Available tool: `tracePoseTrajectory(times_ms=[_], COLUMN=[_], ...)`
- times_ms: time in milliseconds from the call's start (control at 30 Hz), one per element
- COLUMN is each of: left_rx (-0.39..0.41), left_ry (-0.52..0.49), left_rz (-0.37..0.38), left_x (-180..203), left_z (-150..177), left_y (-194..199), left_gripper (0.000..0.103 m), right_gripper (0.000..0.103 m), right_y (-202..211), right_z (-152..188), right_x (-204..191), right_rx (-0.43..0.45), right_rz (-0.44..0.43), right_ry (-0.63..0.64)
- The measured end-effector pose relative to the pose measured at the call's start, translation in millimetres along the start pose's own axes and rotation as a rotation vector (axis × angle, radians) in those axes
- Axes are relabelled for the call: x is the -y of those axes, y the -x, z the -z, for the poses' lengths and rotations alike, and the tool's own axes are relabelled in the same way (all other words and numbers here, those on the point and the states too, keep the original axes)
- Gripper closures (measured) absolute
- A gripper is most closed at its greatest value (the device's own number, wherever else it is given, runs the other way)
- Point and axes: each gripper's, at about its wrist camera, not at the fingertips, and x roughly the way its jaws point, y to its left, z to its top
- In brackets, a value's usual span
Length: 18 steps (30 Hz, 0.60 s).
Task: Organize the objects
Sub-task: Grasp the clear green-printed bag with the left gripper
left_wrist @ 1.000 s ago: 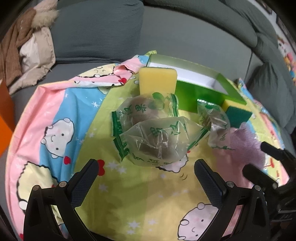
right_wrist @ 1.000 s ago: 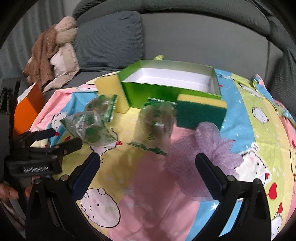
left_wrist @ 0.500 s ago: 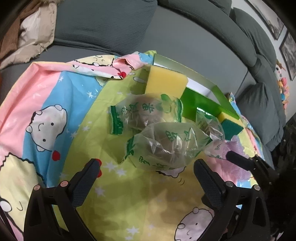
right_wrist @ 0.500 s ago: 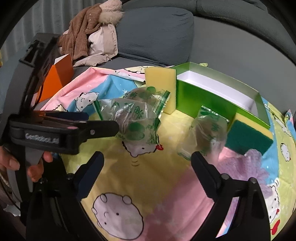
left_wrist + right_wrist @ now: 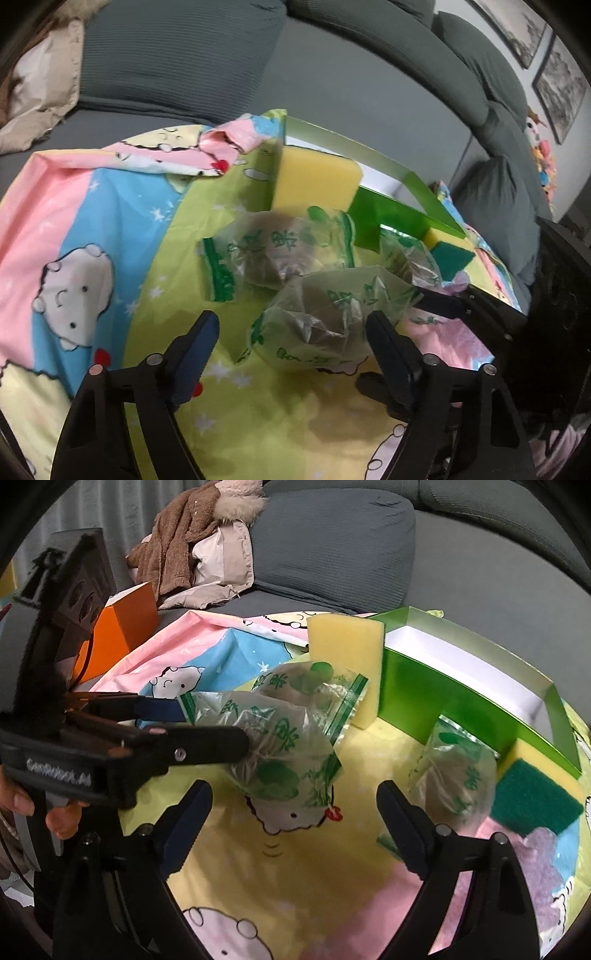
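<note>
3 crinkly clear bags [image 5: 317,325] | foam sponge [image 5: 314,184] | glossy green box [image 5: 461,698]

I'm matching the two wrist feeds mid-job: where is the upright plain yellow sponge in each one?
Left wrist: the yellow sponge stands upper centre, behind the green-printed bags.
Right wrist: the same sponge stands upper centre, leaning on the box's left end.
Shared landmark: the green box, right of the sponge in both.
</note>
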Motion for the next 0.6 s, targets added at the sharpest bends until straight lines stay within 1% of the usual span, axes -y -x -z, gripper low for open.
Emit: tracePoseTrajectory(times_ms=[100,167,200,233,267,333,367,433,600], left_rx=[0.004,0.003,0.0,0.0,0.0,0.001,0.002,0.003,0.014], left_ry=[-0.011,-0.017,-0.017,-0.015,-0.015,-0.022,-0.022,-0.015,-0.028], left_rz=[0.04,0.056,0.066,0.071,0.074,0.063,0.061,0.063,0.06], left_x=[2,3,4,5,7,10,10,10,16], left_z=[-1,-1,-2,-3,-4,-5,-5,-5,-3], left_y=[-3,-5,-6,-7,-8,-9,-10,-10,-5], left_gripper=[0.027,0.033,0.036,0.042,0.044,0.045,0.046,0.047,0.049], right_gripper=[0.013,0.016,0.023,0.031,0.036,0.04,0.04,0.044,0.049], right_y=[-8,-13,-16,-21,-24,-29,-30,-29,-25], right_z=[-2,-4,-5,-6,-7,-6,-6,-5,-4], right_x=[2,3,3,4,4,5,6,8,5], right_rx=[-0.003,-0.003,-0.013,-0.029,-0.043,-0.056,-0.055,-0.052,-0.042], right_rz=[-0.038,-0.057,-0.075,-0.101,-0.118,-0.112,-0.124,-0.144,-0.144], right_ry=[-0.005,-0.002,-0.005,-0.013,-0.02,-0.026,-0.042,-0.067,-0.086])
